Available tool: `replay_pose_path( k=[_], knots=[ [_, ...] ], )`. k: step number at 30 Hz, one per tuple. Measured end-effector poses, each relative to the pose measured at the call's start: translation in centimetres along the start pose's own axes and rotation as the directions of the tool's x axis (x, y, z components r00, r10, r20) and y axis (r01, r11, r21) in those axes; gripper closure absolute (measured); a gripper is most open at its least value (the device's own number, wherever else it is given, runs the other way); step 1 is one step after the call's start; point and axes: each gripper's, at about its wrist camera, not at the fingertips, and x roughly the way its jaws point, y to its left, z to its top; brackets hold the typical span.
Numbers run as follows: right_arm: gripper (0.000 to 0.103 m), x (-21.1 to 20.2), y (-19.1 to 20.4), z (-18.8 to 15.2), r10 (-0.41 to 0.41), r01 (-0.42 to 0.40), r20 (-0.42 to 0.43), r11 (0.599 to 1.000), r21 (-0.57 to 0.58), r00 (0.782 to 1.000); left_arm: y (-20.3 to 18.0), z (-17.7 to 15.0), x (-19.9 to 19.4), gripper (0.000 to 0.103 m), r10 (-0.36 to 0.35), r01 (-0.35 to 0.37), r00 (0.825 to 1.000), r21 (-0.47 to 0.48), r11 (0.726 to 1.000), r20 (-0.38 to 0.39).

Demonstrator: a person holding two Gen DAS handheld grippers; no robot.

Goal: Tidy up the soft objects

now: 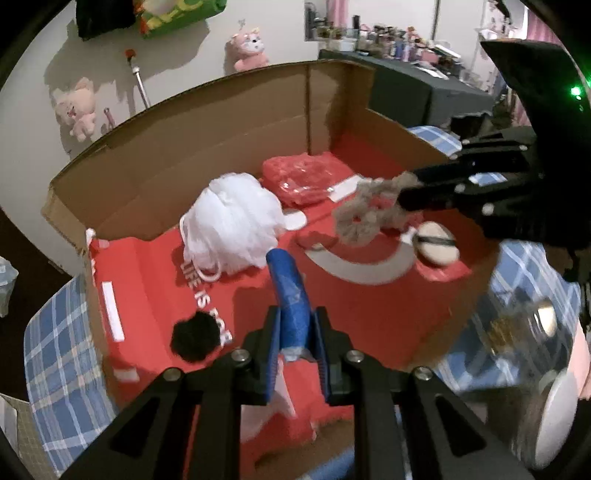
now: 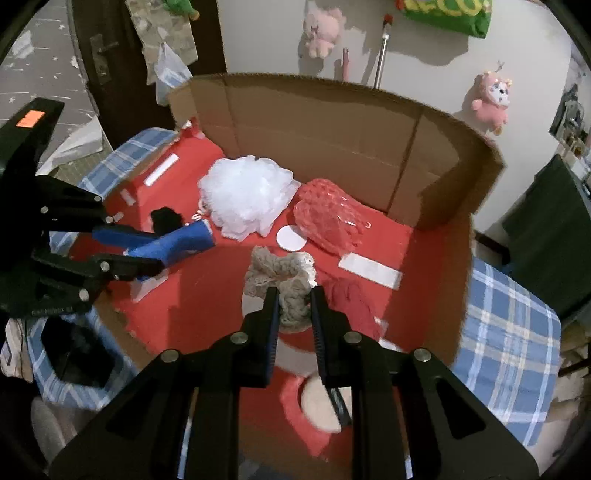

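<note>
Blue roll (image 1: 290, 295) and beige scrunchie (image 2: 284, 284) held above red-lined box (image 2: 332, 122).

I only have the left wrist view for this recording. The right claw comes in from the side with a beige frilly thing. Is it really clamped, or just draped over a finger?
Observer: Clamped. The right wrist view shows the right claw with both pads pressed on the beige scrunchie, which is bunched between them.
Operator: Any marking on the left claw's body?
Observer: Yes, there is an orange sticker on top. The left claw is shut on the blue roll.
Operator: What's beyond the box on that side?
Observer: A dark door with a metal handle.
</note>
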Motion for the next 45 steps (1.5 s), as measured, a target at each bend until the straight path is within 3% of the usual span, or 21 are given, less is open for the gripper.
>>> replay_pose_path(
  k=[10, 21, 24, 33, 35, 36, 37, 43, 45],
  knots=[
    [0.085, 4.1, -0.1, 1.5, 0.028, -0.025, -0.069, 0.999, 0.040, 0.997, 0.5, 1.2, 3.0, 0.083, 0.014, -0.015, 0.999, -0.026, 1.000, -0.033],
    [0.082, 4.6, 0.4, 1.9, -0.079, 0.077, -0.093, 0.997, -0.018, 0.993, 0.3, 1.0, 2.7, 0.041, 0.030, -0.030, 0.999, -0.026, 0.999, -0.015],
    [0.079, 4.7, 0.5, 1.9, -0.096, 0.093, -0.101, 0.995, -0.035, 0.990, 0.0, 0.9, 2.2, 0.035, 0.031, -0.031, 1.000, -0.022, 0.999, 0.002],
    [0.077, 3.0, -0.4, 2.4, -0.092, 0.093, -0.063, 0.996, 0.012, 0.994, -0.6, 0.4, 1.3, 0.032, 0.043, -0.043, 0.999, -0.002, 0.999, 0.024],
    [0.067, 2.3, -0.2, 2.5, -0.102, 0.103, -0.049, 0.995, 0.015, 0.994, -0.5, 0.3, 0.8, 0.031, 0.048, -0.048, 0.998, -0.011, 0.999, 0.032],
    [0.048, 1.8, -0.2, 2.4, -0.102, 0.102, -0.037, 0.995, 0.019, 0.994, -0.4, 0.3, 0.4, 0.031, 0.050, -0.050, 0.998, -0.018, 0.999, 0.038],
    [0.038, 0.8, 0.1, 2.4, -0.102, 0.102, -0.008, 0.995, 0.020, 0.995, -0.3, 0.2, 0.0, 0.030, 0.051, -0.049, 0.998, -0.028, 0.998, 0.047],
    [0.038, -5.6, 2.0, 1.8, -0.111, 0.110, 0.117, 0.994, 0.020, 0.987, -0.3, -0.7, -4.5, 0.021, 0.034, -0.018, 0.989, -0.108, 0.994, 0.141],
    [0.037, -8.2, 3.2, 1.0, -0.114, 0.114, 0.170, 0.993, 0.012, 0.979, -1.0, -1.6, -7.1, 0.011, 0.023, 0.005, 0.978, -0.134, 0.991, 0.206]
  ],
)
